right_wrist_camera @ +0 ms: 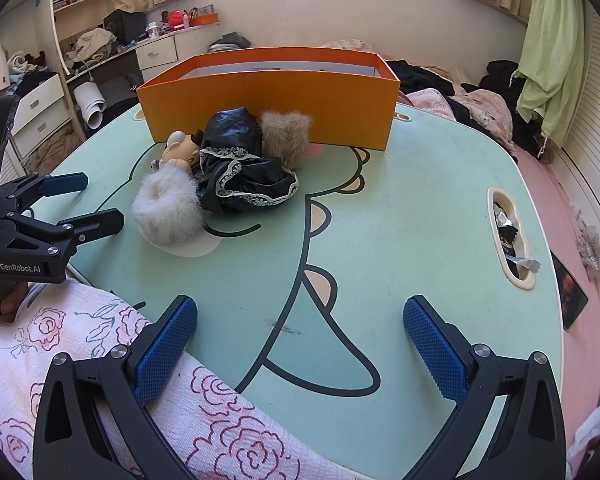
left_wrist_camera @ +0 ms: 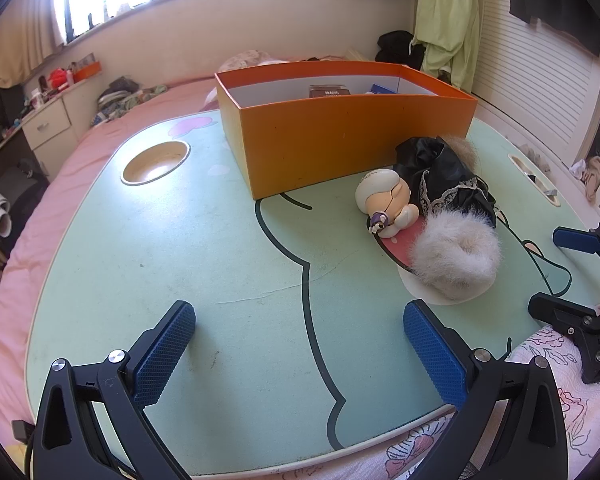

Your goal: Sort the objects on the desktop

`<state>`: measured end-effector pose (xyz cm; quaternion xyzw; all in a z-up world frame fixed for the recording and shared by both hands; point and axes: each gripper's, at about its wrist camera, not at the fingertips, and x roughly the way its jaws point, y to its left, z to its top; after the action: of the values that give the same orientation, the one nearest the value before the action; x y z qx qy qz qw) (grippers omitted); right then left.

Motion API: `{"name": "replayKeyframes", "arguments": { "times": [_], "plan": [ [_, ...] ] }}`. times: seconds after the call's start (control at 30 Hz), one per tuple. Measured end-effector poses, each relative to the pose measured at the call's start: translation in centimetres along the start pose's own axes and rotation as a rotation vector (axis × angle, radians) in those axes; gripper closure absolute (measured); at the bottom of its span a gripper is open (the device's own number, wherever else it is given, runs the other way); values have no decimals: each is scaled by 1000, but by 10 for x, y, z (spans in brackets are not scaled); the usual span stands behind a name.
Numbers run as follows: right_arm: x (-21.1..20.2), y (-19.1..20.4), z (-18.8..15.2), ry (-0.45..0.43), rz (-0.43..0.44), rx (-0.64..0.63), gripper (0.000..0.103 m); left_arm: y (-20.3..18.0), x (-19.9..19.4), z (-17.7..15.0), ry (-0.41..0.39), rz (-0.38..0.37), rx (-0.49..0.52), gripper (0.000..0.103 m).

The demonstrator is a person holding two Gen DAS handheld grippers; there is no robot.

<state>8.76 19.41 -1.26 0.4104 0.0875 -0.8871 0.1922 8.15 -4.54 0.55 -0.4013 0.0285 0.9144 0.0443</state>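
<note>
An orange box [left_wrist_camera: 340, 136] [right_wrist_camera: 268, 104] stands at the back of the green lap table [left_wrist_camera: 220, 240] [right_wrist_camera: 400, 220]; it holds a brown item [left_wrist_camera: 329, 91] and a blue item [left_wrist_camera: 384, 89]. In front of it lie a small doll figure [left_wrist_camera: 388, 204] [right_wrist_camera: 180, 152], a black lace-trimmed cloth [left_wrist_camera: 440, 176] [right_wrist_camera: 240, 168], a white fluffy scrunchie [left_wrist_camera: 456, 256] [right_wrist_camera: 166, 210] and a beige fur piece [right_wrist_camera: 286, 138]. My left gripper [left_wrist_camera: 300, 336] is open and empty over the table's near edge; it also shows in the right wrist view [right_wrist_camera: 96, 200]. My right gripper [right_wrist_camera: 300, 332] is open and empty; it shows in the left wrist view [left_wrist_camera: 560, 272].
The table has a round cup hole [left_wrist_camera: 156, 162] at the left and an oval slot [right_wrist_camera: 512, 236] with small scraps at the right. A floral quilt [right_wrist_camera: 100, 360] covers the near side. A pink bed, drawers and clutter surround the table.
</note>
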Motion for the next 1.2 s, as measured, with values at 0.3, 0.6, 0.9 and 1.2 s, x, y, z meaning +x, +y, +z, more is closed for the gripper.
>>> {"name": "replayKeyframes", "arguments": {
  "times": [0.3, 0.6, 0.9, 1.2],
  "plan": [
    [0, 0, 0, 0, 0, 0, 0, 0, 0, 0, 0, 0, 0, 0],
    [0, 0, 0, -1, 0, 0, 0, 0, 0, 0, 0, 0, 0, 0],
    [-3, 2, 0, -6, -2, 3, 0, 1, -1, 0, 0, 0, 0, 0],
    [-1, -19, 38, -19, 205, 140, 0, -1, 2, 1, -1, -1, 0, 0]
  ]
}}
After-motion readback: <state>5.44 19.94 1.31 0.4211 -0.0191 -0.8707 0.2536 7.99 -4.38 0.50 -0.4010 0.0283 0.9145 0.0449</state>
